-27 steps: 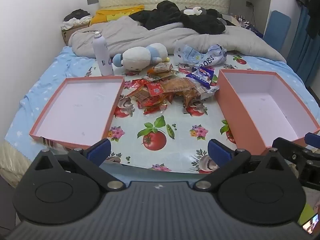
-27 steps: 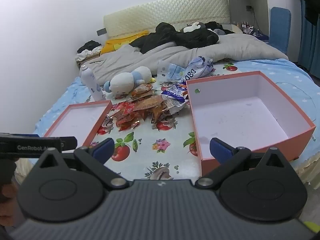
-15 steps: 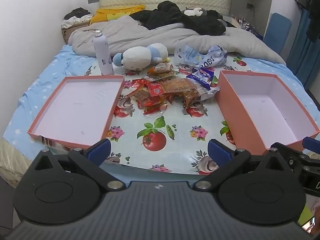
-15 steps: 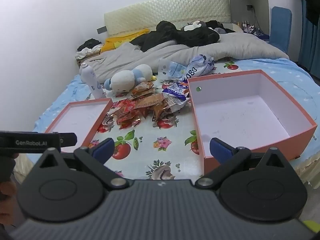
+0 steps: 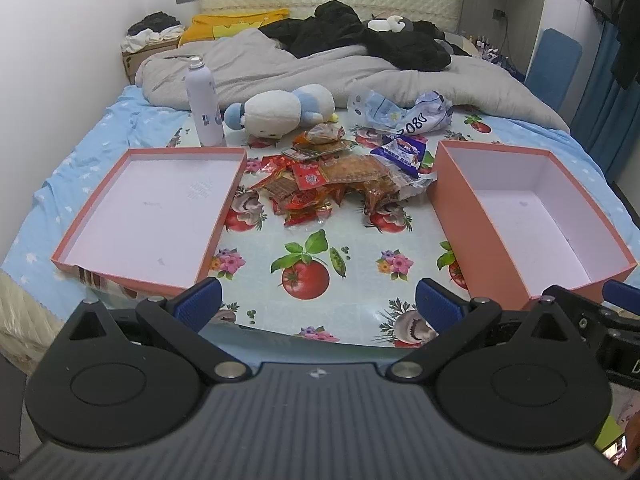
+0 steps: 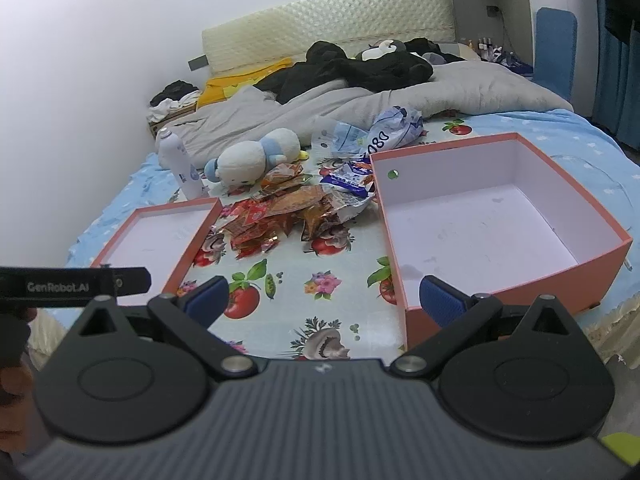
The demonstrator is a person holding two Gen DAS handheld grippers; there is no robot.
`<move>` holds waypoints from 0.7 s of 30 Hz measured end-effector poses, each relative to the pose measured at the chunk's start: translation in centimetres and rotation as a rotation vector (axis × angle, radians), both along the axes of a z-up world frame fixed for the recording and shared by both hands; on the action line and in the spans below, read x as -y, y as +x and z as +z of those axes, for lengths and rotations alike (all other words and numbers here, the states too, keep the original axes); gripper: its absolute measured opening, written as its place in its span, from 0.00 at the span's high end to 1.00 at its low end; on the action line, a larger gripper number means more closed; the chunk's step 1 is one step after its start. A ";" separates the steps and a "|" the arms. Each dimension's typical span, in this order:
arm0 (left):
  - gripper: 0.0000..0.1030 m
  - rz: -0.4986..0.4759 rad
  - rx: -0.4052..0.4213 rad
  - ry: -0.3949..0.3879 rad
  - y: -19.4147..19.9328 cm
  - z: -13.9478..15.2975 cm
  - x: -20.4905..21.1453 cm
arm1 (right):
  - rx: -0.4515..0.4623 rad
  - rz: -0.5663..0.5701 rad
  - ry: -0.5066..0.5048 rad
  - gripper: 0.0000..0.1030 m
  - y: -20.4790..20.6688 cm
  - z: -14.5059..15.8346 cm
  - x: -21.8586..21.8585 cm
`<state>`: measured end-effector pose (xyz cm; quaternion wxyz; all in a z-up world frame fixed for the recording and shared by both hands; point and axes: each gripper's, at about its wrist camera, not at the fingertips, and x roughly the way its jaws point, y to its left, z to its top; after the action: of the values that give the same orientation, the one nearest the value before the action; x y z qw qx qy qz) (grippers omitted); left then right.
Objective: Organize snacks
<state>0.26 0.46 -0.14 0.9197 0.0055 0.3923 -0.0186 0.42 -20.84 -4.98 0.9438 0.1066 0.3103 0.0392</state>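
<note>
A pile of red and orange snack packets (image 5: 324, 184) (image 6: 276, 216) lies on a fruit-print cloth (image 5: 304, 276) on the bed. A blue-white snack bag (image 5: 402, 152) (image 6: 348, 178) rests at the pile's right. A shallow pink box lid (image 5: 68, 258) (image 6: 192, 256) lies left of the pile and a deeper pink box (image 5: 476, 240) (image 6: 400, 280) lies right; both hold nothing. My left gripper (image 5: 318, 306) and right gripper (image 6: 324, 300) are open and empty, near the cloth's front edge, well short of the pile.
Behind the pile lie a white and blue plush toy (image 5: 280, 112), a white spray bottle (image 5: 204, 104), a crumpled plastic bag (image 5: 404, 116) and a grey duvet (image 5: 280, 64). A wall runs along the left. The left gripper's body (image 6: 72, 286) shows in the right wrist view.
Both grippers have moved a little forward toward the bed, so the boxes and pile appear slightly nearer. Both stay open and nothing on the bed has moved.
</note>
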 end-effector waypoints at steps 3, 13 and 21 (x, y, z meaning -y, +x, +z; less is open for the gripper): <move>0.00 -0.002 0.004 -0.006 0.0 -0.1 -0.2 | 0.002 -0.006 -0.001 0.00 -0.1 0.0 0.1; 0.00 -0.001 0.014 -0.034 -0.1 0.2 -0.3 | 0.008 -0.011 -0.002 0.00 0.0 0.2 0.2; 0.00 -0.007 0.022 -0.028 -0.4 0.6 -0.2 | 0.008 -0.018 0.010 0.00 -0.6 0.1 0.3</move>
<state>-0.12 0.65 0.44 0.9239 -0.0059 0.3816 -0.0273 -0.15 -21.15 -4.87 0.9448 0.1138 0.3054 0.0328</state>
